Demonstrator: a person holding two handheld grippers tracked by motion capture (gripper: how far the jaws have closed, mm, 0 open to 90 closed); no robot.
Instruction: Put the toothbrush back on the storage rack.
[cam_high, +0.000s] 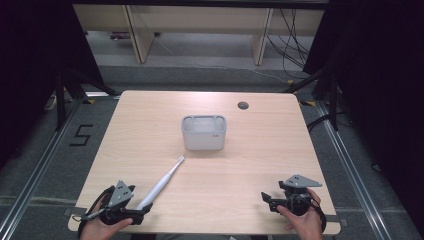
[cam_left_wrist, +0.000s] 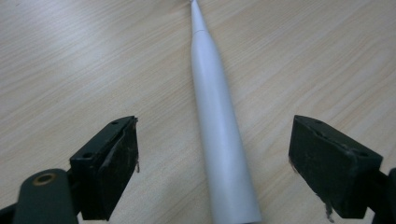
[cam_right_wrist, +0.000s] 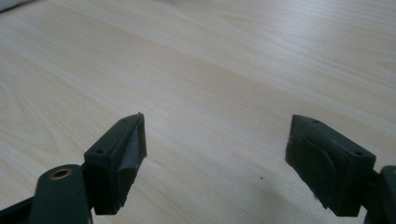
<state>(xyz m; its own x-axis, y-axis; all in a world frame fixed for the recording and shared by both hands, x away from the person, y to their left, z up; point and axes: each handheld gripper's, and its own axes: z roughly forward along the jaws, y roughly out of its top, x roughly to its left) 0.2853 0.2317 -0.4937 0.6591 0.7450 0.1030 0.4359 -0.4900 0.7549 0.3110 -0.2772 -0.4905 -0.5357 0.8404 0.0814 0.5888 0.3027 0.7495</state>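
I saw a smooth, matt white plastic toothbrush (cam_left_wrist: 219, 135) lying on the pale wood-grain table (cam_high: 150, 125), whose surface had a faint sheen. Beyond the toothbrush stood a grey, translucent-looking plastic container (cam_high: 203, 132).

We see a pale wood-grain tabletop (cam_high: 150, 130) with a small round hole (cam_high: 243, 105) near its far right corner. A grey tub (cam_high: 203, 133) stands near its middle, and a white electric toothbrush (cam_high: 160, 183) lies flat nearer us, pointing diagonally toward the tub.
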